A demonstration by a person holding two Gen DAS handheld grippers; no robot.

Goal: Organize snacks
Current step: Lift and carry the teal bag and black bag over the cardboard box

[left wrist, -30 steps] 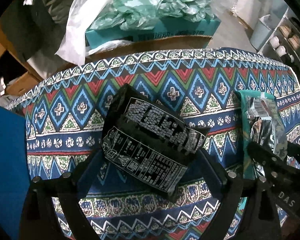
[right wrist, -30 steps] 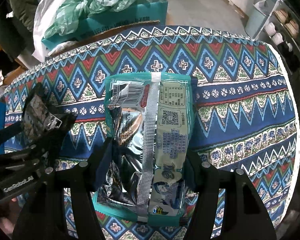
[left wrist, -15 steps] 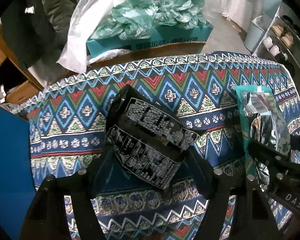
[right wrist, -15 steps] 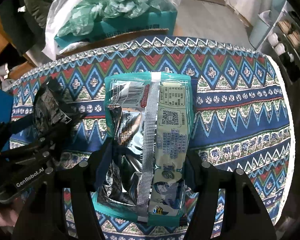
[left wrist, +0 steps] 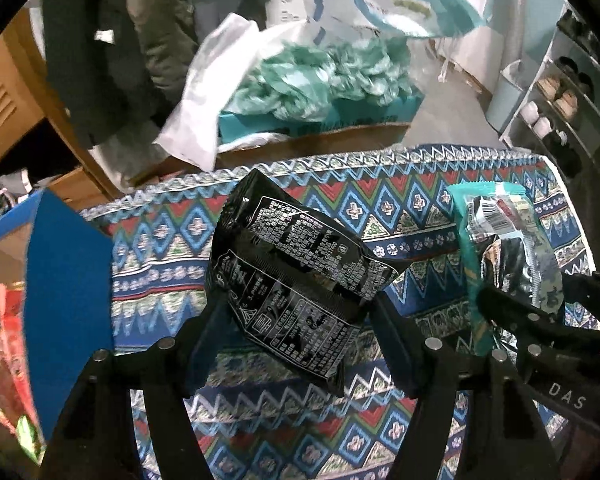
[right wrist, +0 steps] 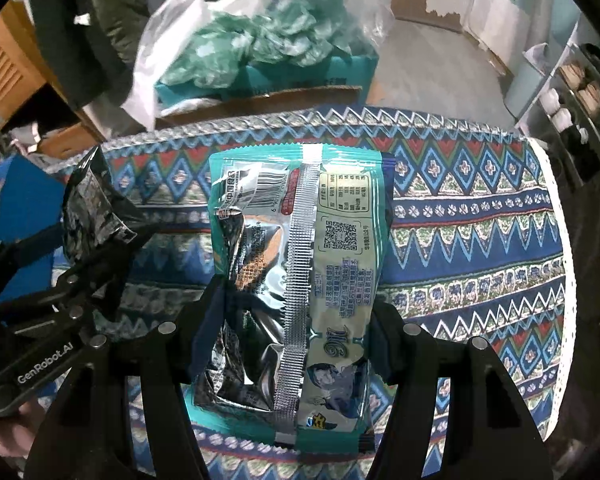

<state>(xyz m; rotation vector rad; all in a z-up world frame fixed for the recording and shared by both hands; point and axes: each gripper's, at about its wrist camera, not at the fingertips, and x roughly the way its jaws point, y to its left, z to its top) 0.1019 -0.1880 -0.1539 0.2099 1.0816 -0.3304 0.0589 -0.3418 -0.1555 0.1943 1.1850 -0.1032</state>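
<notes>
Change: both packets sit higher above the patterned cloth (left wrist: 420, 208) than a second ago; the left jaws have just been closing.
Left gripper (left wrist: 296, 320): clamped on the black snack packet (left wrist: 296, 280), tilted, clear of the cloth.
Right gripper (right wrist: 292, 320): gripping the teal snack packet (right wrist: 300, 264), back side up.
Left edge: blue box (left wrist: 68, 304).

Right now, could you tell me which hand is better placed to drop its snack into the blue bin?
Left, probably: the blue bin sits right beside the left gripper, which holds the black packet.
</notes>
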